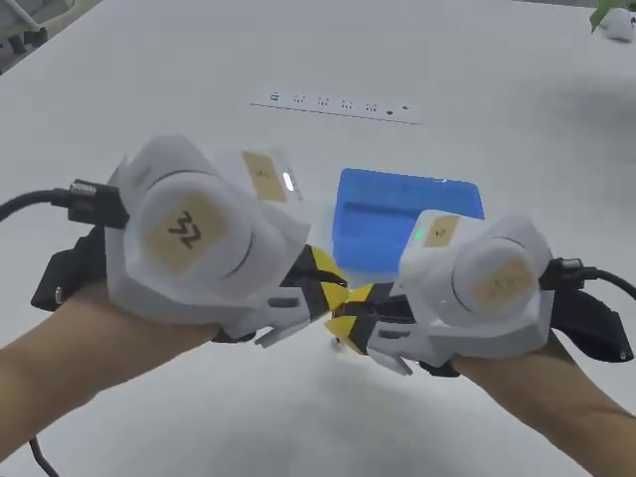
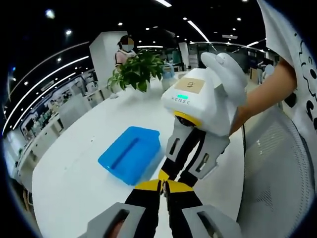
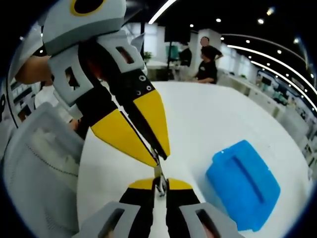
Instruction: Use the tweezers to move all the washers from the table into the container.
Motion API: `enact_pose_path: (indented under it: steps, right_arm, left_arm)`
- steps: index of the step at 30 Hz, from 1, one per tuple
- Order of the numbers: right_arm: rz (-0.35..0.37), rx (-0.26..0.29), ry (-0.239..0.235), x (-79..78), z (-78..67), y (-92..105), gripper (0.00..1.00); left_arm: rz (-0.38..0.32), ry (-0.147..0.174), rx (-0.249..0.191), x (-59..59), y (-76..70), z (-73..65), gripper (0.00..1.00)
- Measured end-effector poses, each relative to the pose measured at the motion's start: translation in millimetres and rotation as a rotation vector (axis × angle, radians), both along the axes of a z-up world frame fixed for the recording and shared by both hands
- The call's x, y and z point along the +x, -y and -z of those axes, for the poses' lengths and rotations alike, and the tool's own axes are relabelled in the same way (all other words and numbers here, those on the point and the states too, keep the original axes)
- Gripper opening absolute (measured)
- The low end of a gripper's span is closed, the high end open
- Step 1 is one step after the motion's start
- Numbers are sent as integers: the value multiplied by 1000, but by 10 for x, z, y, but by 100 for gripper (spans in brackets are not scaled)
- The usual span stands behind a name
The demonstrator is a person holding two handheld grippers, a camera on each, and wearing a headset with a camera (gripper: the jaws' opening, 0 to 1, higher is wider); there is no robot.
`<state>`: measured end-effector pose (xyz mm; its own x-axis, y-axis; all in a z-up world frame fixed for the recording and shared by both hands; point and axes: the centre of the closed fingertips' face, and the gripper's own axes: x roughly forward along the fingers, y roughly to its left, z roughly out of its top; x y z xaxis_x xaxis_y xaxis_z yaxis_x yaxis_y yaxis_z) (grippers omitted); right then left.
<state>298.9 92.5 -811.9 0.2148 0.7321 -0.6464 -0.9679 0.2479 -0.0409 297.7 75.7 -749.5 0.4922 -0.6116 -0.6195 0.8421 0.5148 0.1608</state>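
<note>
The step in hand looks like settling the tweezers (image 3: 158, 174) before any picking. The left gripper (image 2: 163, 191) and right gripper (image 3: 159, 187) meet tip to tip, both pinched narrow on that thin metal sliver, just in front of the one blue container (image 1: 397, 214) mid-bench (image 1: 298, 60). Next, one gripper needs a firm hold alone. There are two grippers and one pair of tweezers; the washers cannot be counted.

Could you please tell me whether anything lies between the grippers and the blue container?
Nothing visible does. The left gripper and right gripper meet tip to tip, with what looks like the tweezers pinched in the right one's jaws. Only bare table separates them from the blue container just beyond.
</note>
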Motion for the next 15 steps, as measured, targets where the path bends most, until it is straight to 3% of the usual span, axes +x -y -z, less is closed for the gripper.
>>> enact_pose_path:
  steps: [4,8,10,12,15]
  right_arm:
    - [3,1,3,7,-25,31,3]
    - [19,18,-2,36,-149,86,4]
    - [33,34,3,66,-229,118,4]
    - [46,49,0,94,-302,143,3]
    - [81,77,1,182,-441,201,3]
  left_arm:
    - [-51,-9,-30,4,-73,-36,14]
    - [-126,-45,-42,1,-195,-30,37]
    - [-177,-86,-52,-22,-258,-4,46]
    - [-218,-102,-69,-25,-301,1,58]
    - [-281,-146,-118,-68,-349,18,72]
